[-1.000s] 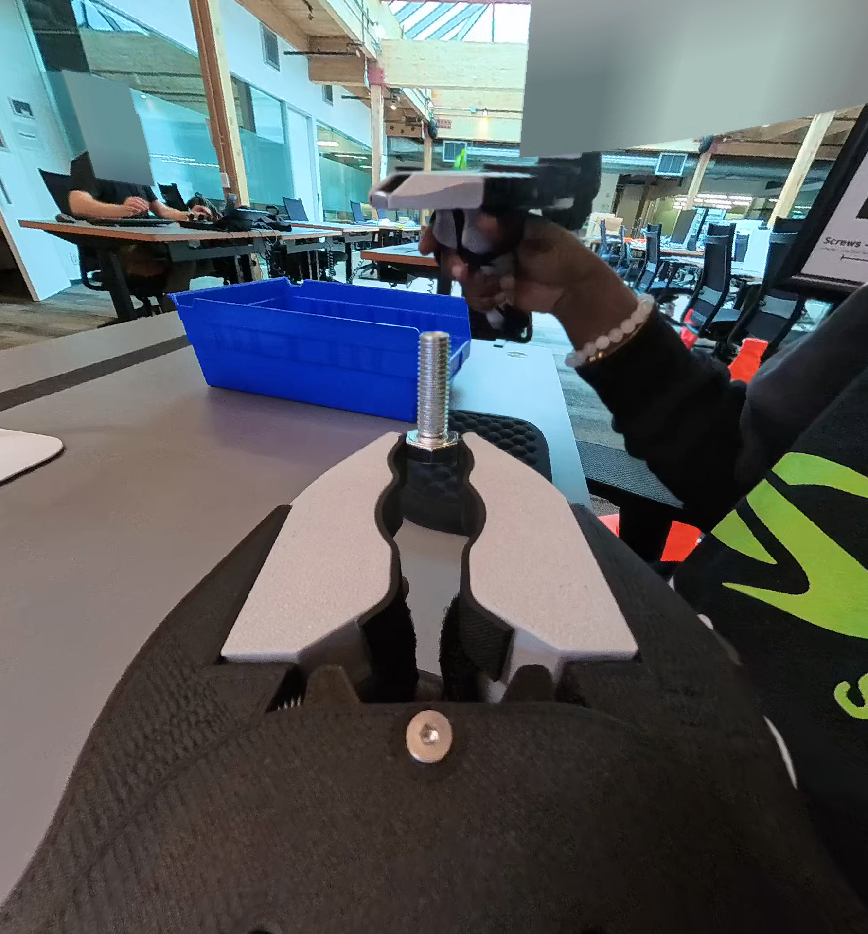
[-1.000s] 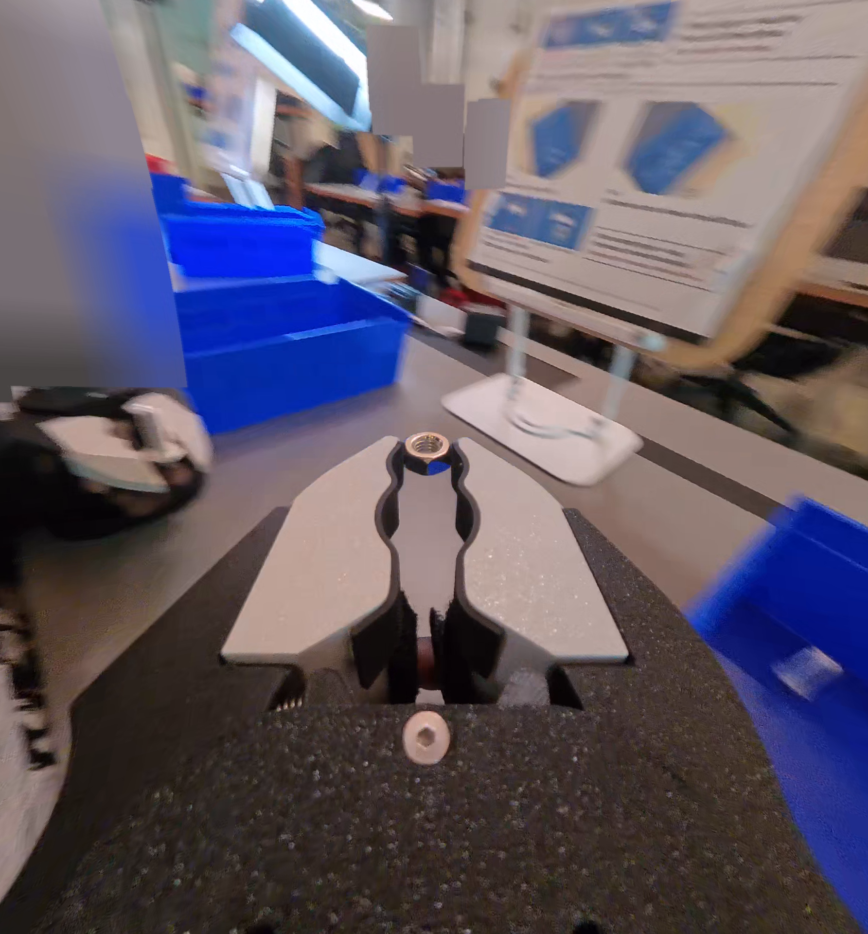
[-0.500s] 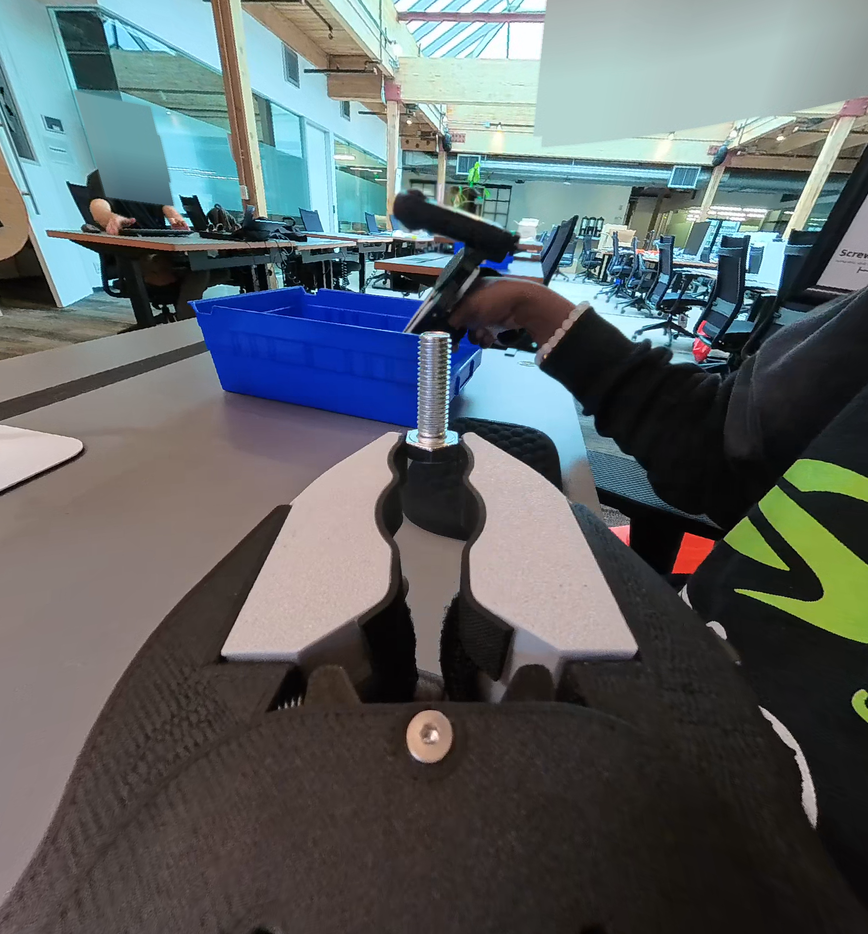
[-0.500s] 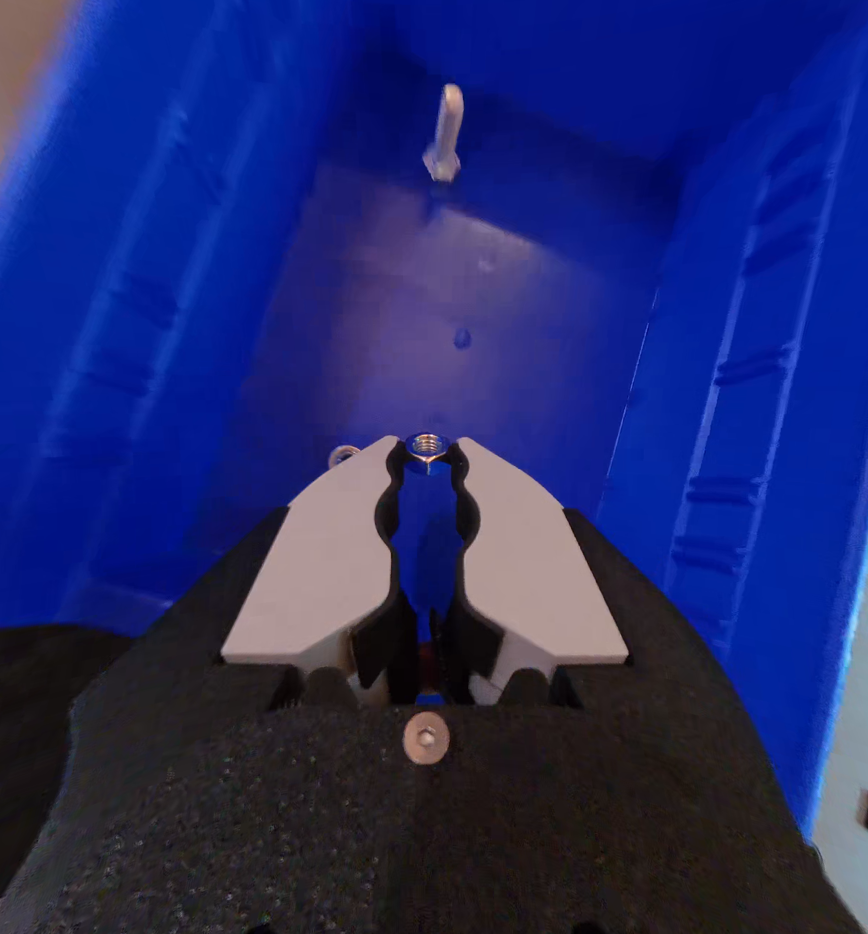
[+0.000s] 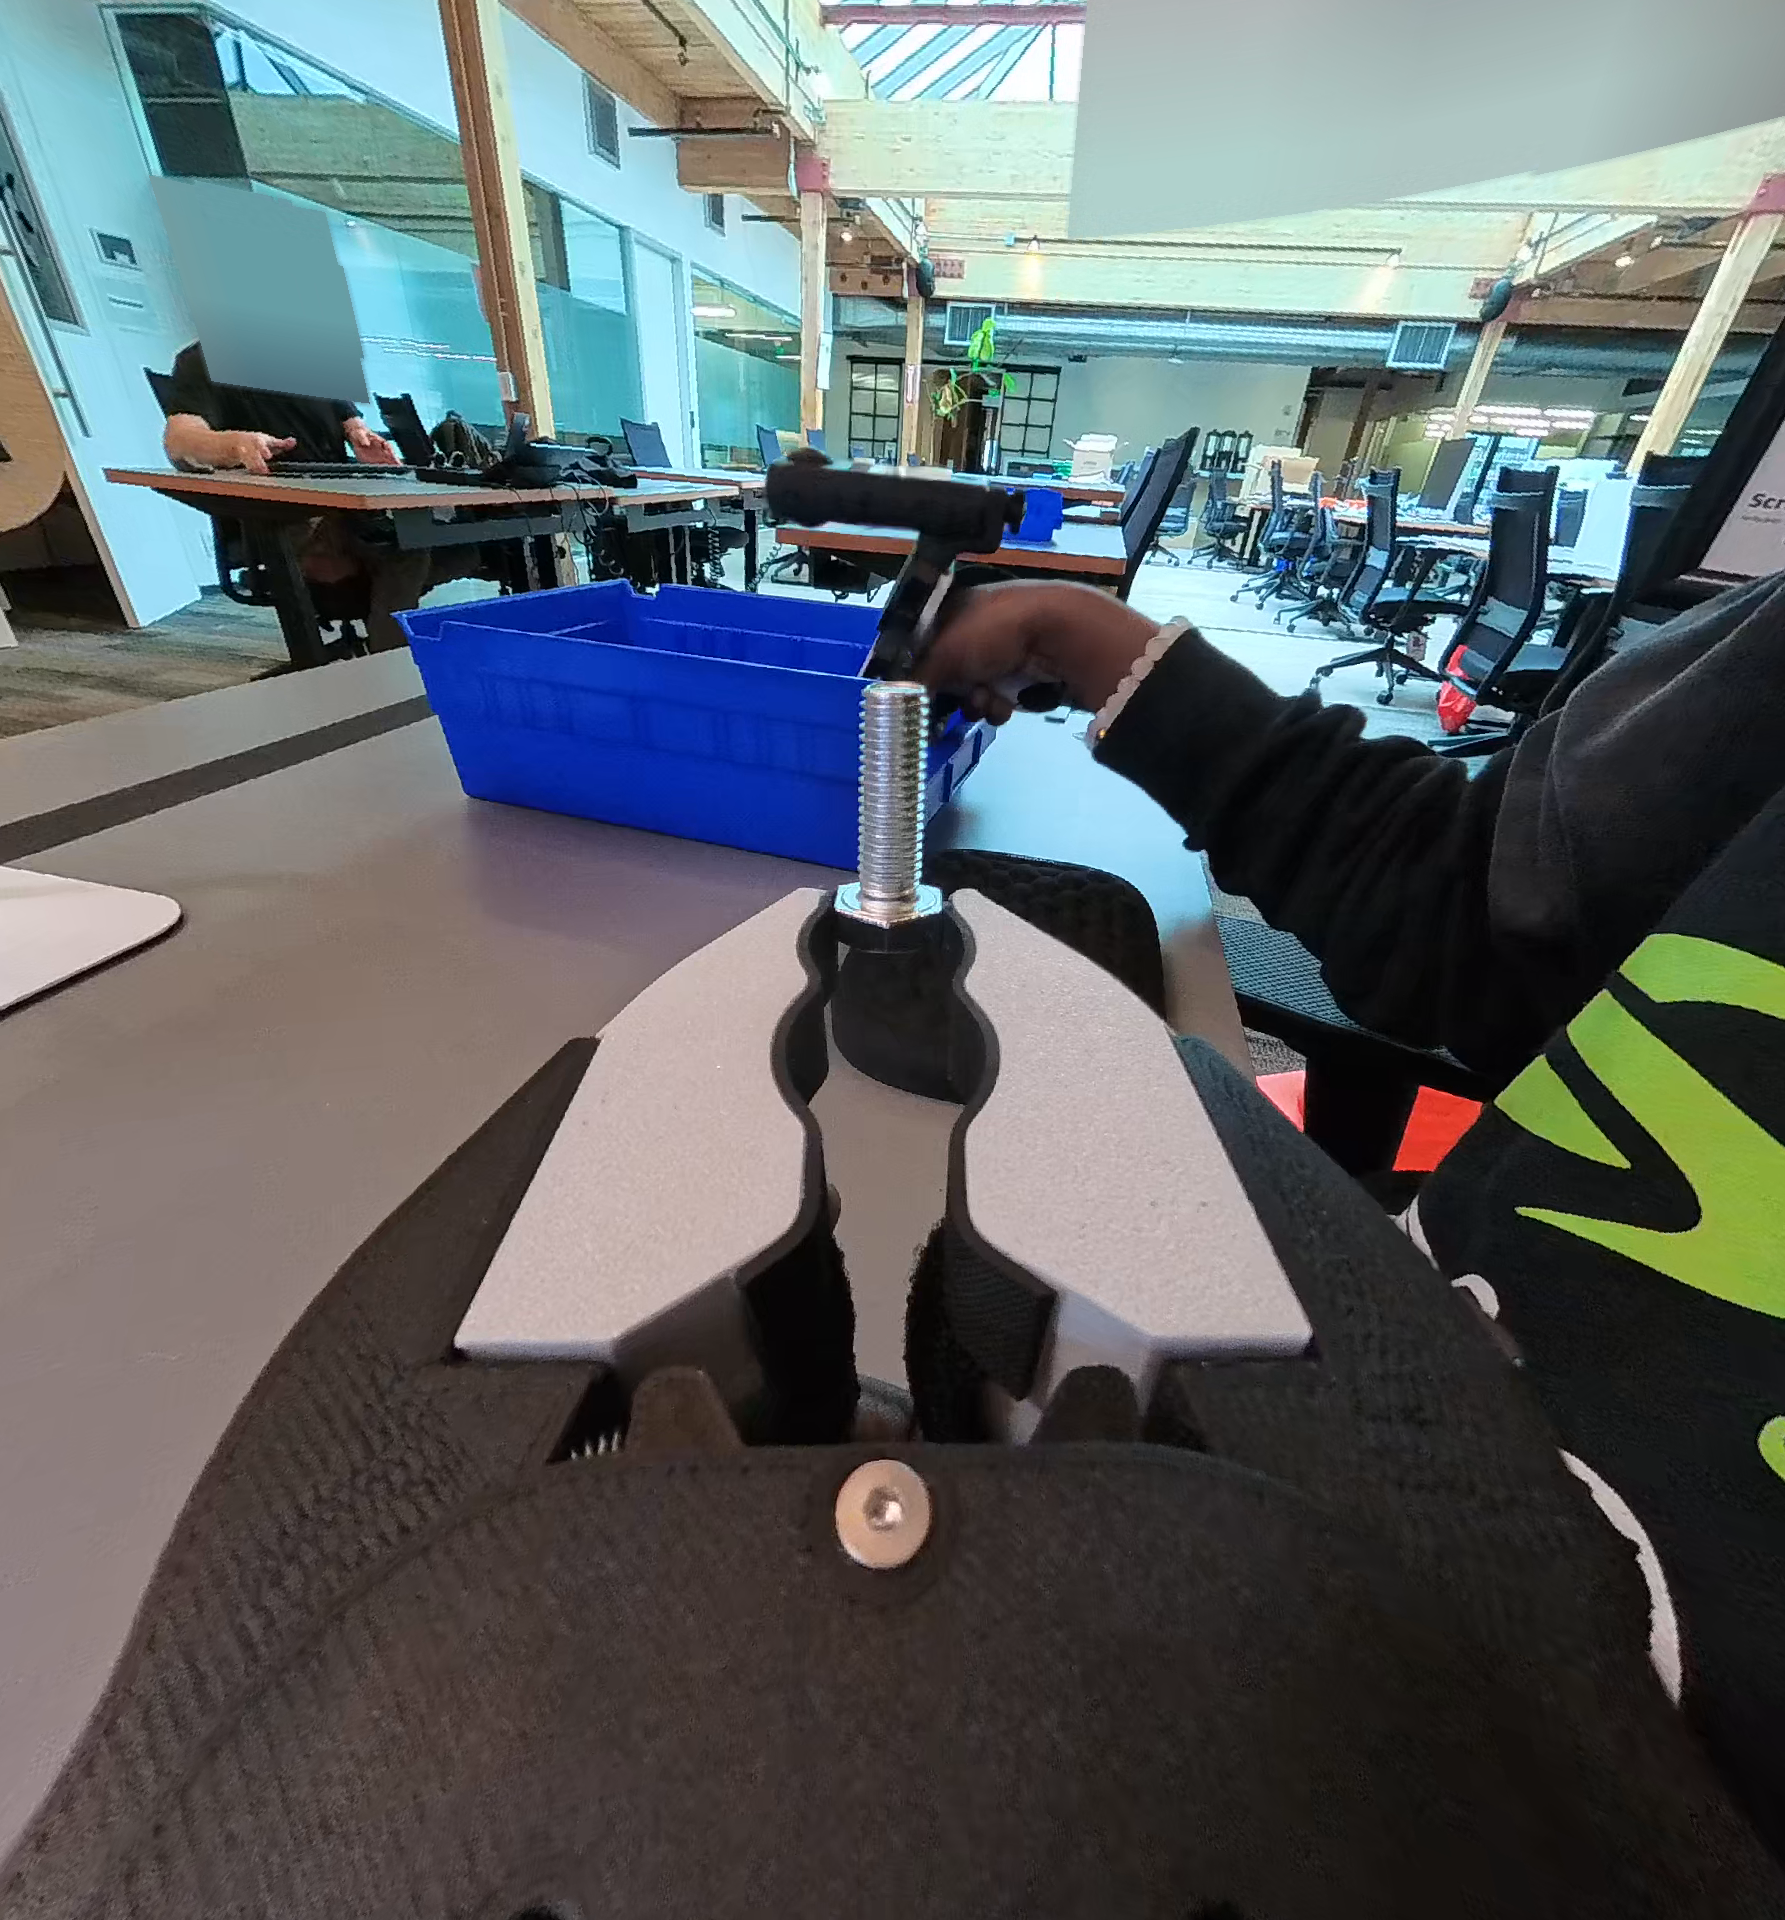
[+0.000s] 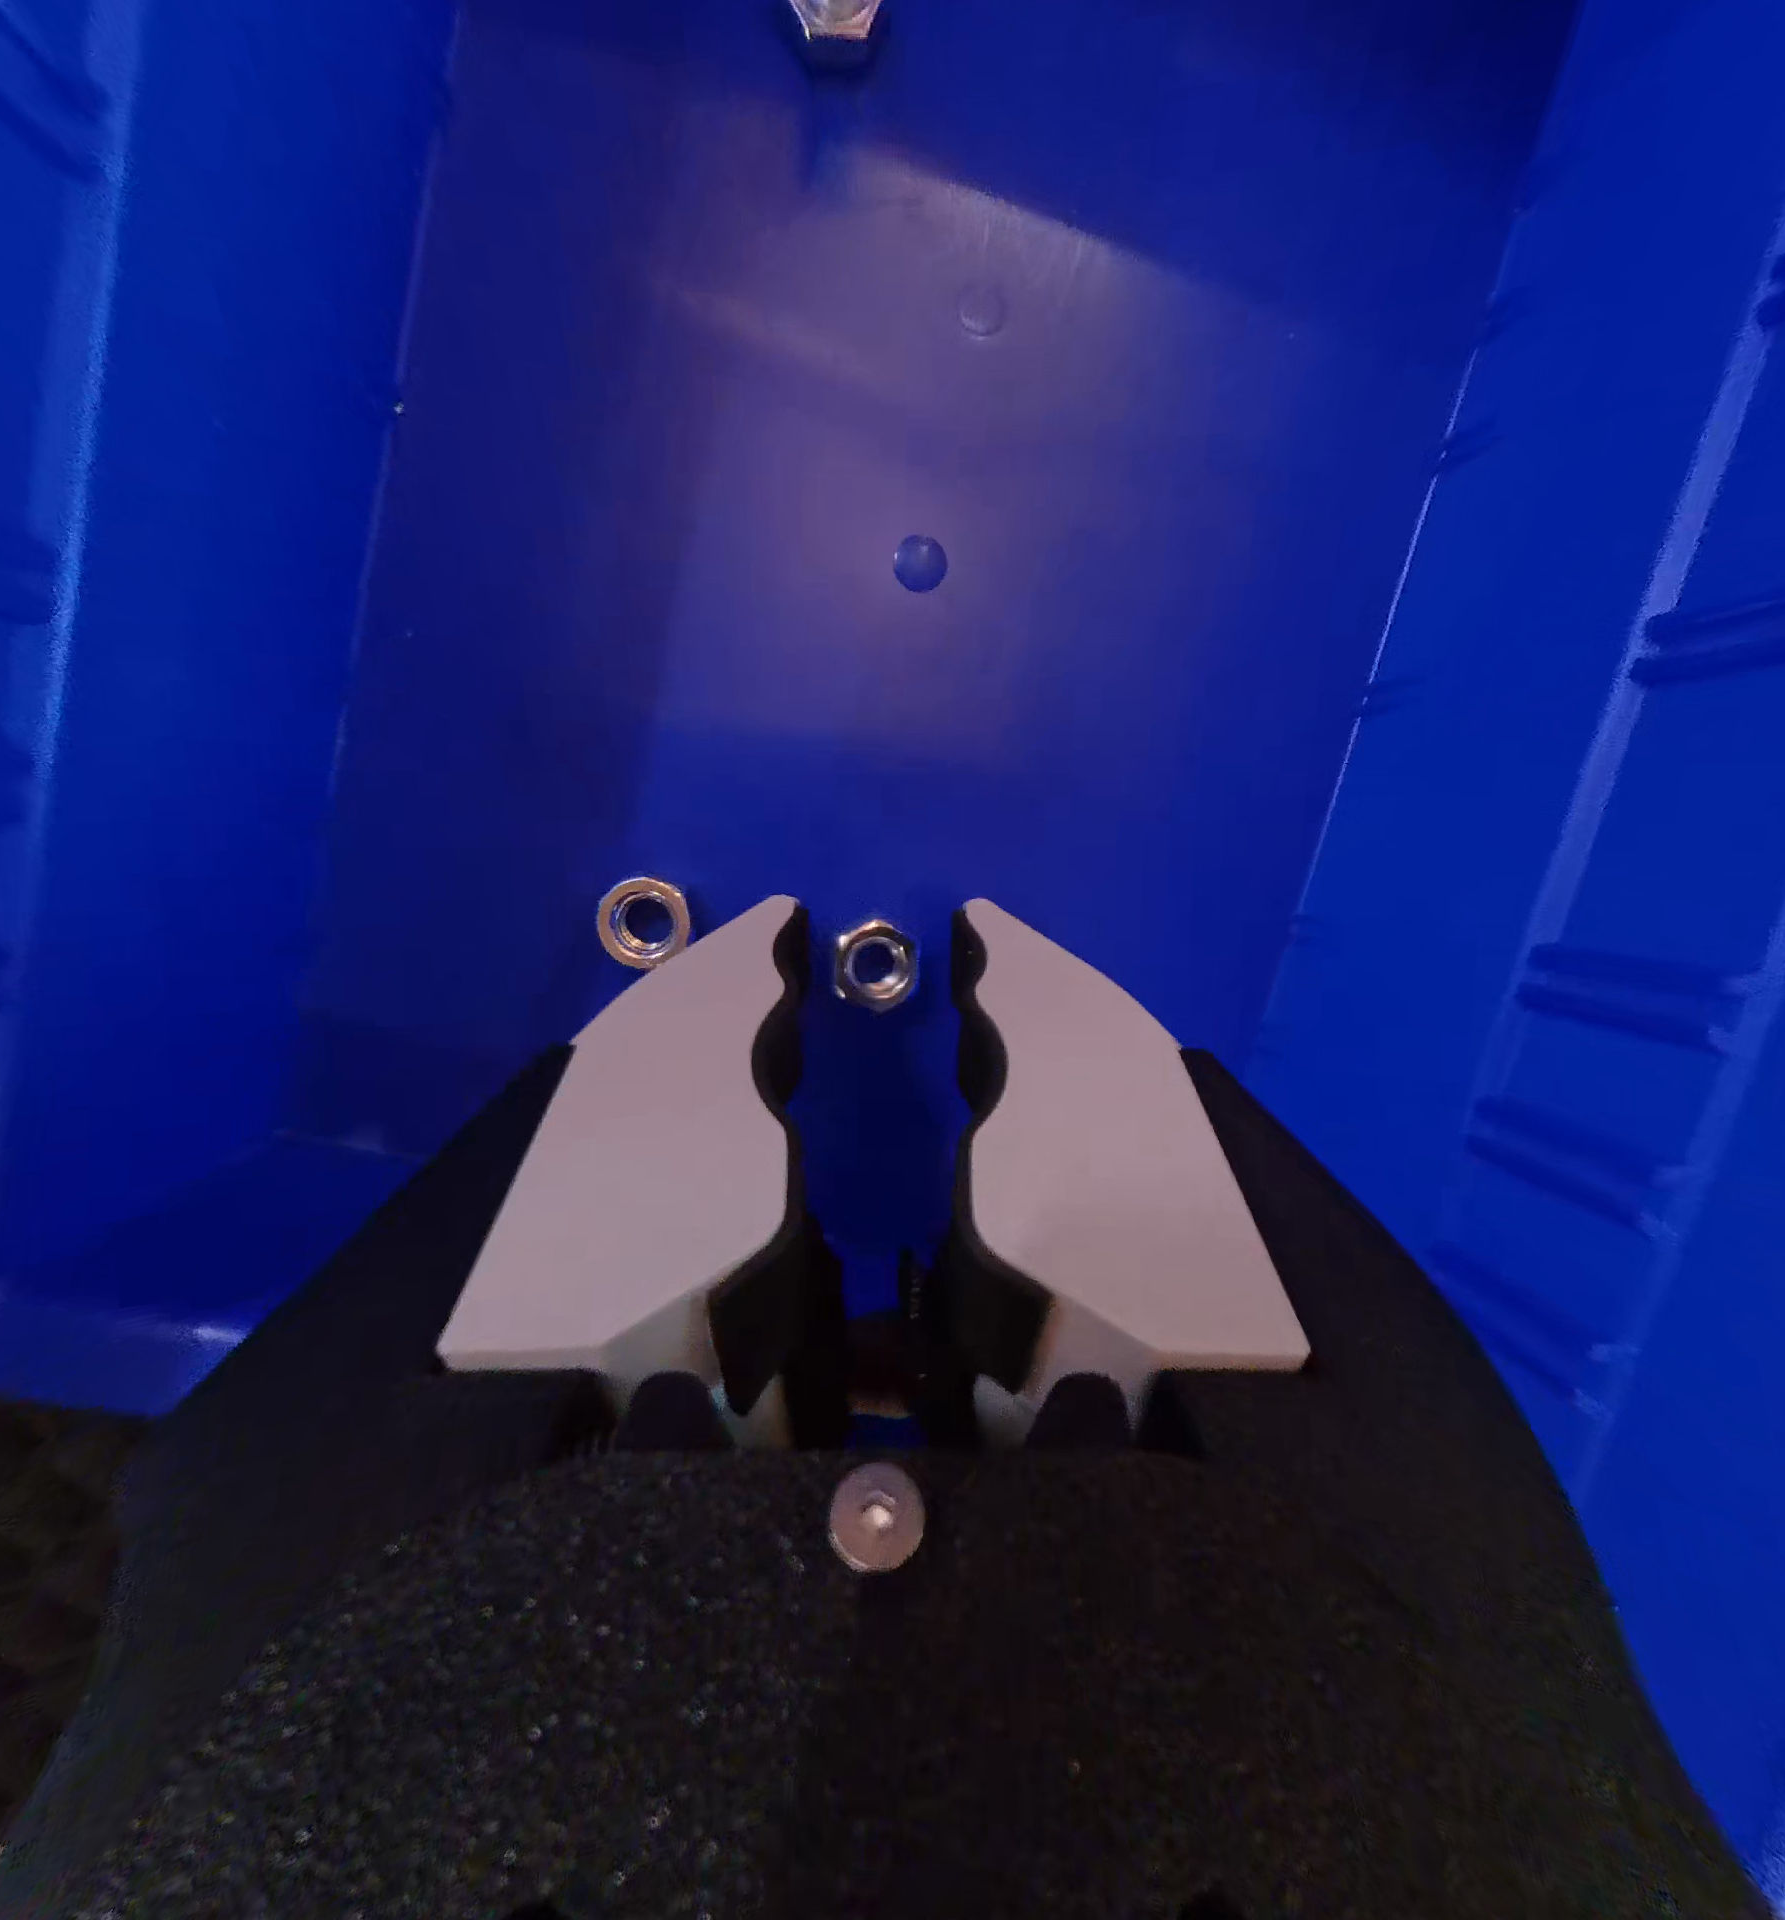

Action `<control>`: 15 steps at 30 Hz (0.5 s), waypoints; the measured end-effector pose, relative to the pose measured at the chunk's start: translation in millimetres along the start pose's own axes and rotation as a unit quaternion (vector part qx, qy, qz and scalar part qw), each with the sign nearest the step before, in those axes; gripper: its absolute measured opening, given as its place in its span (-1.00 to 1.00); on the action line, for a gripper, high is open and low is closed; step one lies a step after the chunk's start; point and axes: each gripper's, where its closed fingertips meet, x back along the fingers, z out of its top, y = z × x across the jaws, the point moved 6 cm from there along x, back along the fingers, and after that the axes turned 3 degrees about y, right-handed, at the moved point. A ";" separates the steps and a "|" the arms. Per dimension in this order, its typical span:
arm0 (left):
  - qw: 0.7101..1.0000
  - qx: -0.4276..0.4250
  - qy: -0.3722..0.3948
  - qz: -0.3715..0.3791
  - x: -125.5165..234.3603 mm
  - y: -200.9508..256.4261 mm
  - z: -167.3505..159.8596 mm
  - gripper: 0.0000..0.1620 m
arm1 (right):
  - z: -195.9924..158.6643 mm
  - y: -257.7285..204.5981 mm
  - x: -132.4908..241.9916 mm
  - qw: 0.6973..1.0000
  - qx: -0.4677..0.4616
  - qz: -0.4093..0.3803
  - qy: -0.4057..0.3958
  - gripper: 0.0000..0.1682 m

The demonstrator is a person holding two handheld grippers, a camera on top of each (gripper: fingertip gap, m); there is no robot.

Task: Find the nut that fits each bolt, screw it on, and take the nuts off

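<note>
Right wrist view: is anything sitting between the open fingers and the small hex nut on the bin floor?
Nothing visible. The right gripper is open and the small hex nut lies on the blue bin floor in the gap at its tips, clear space either side. A larger nut sits just outside the left fingertip, not between.

— Where does the bolt (image 5: pixel 893 800) stand?
— Upright at the left claw (image 5: pixel 890 914) tips, above the bench (image 5: pixel 244 987); the bin (image 5: pixel 659 717) sits behind it.
— And inside the bin?
— A small nut (image 6: pixel 872 961) lies on the floor between the right claw (image 6: pixel 877 935) tips — a larger nut (image 6: pixel 644 922) just left, another bolt (image 6: pixel 834 26) at the far end.
</note>
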 end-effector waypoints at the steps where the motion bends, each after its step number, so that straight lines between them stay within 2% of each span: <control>1: 1.000 0.000 0.000 0.001 -0.1 -0.2 -0.1 -0.77 | 2.3 -1.1 4.4 1.000 0.002 -0.001 0.013 -0.66; 3: 1.000 0.000 -0.001 0.003 -0.2 -0.5 -0.1 -0.77 | 10.5 -6.1 18.6 0.998 0.002 -0.004 0.059 -0.66; 5: 1.000 -0.002 -0.002 0.008 -0.4 -1.5 -0.6 -0.77 | 24.7 -22.5 40.4 0.990 0.010 0.016 0.140 -0.67; 8: 1.000 -0.001 -0.005 0.009 -1.3 -1.9 -1.2 -0.77 | 46.4 -76.5 79.2 0.954 0.058 0.118 0.269 -0.66; 10: 1.000 -0.001 -0.007 0.011 -1.5 -2.1 -1.5 -0.77 | 53.8 -119.8 104.3 0.917 0.110 0.193 0.331 -0.62; 12: 1.000 -0.001 -0.006 0.012 -1.5 -2.3 -1.5 -0.77 | 55.0 -167.8 127.4 0.865 0.162 0.289 0.378 -0.60; 15: 1.000 -0.001 -0.007 0.013 -1.5 -2.6 -1.5 -0.77 | 46.9 -232.6 148.3 0.789 0.223 0.421 0.388 -0.60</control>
